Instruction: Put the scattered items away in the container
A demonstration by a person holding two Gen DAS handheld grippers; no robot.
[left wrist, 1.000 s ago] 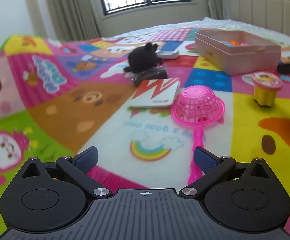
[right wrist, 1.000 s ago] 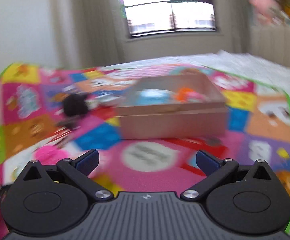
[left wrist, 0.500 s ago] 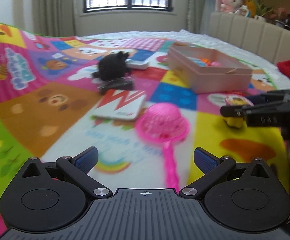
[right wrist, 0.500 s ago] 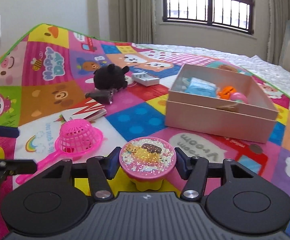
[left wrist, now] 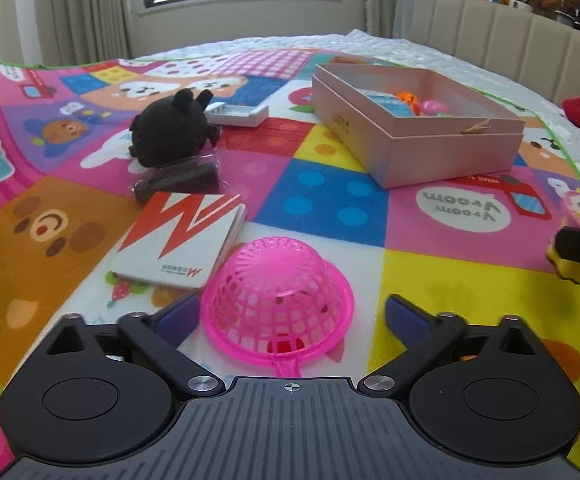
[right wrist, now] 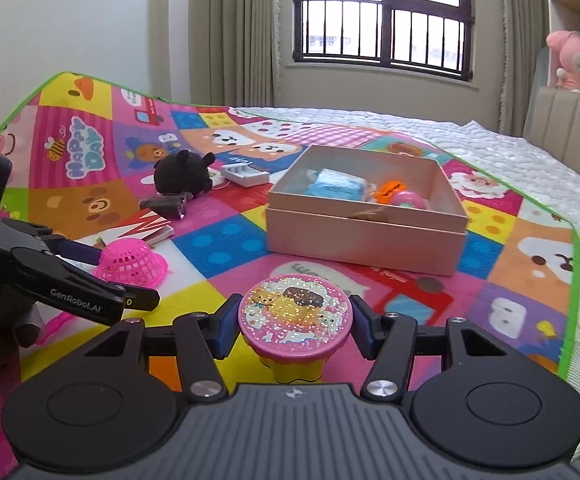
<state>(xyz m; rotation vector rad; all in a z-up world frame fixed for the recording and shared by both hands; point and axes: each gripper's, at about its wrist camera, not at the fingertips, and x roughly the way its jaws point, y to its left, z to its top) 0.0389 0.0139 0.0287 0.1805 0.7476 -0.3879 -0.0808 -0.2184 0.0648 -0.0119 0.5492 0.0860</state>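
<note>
Your two hand-held grippers over the patchwork play mat — one full, one closing.

On the bright cartoon-print play mat (right wrist: 530, 248) the open pink cardboard box (right wrist: 364, 240) sits well ahead of you. Your left hand-held gripper (left wrist: 285, 314) is closing around the upturned pink plastic mesh strainer (left wrist: 275, 304) — pads not yet touching it. Your right hand-held gripper (right wrist: 294, 326) grips the small yellow jar with a glittery pink lid (right wrist: 294, 314), near the box.

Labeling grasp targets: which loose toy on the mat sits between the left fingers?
The pink strainer, dome up, between the closing left fingers, not yet pinched. The black plush and white card box lie beyond.
</note>
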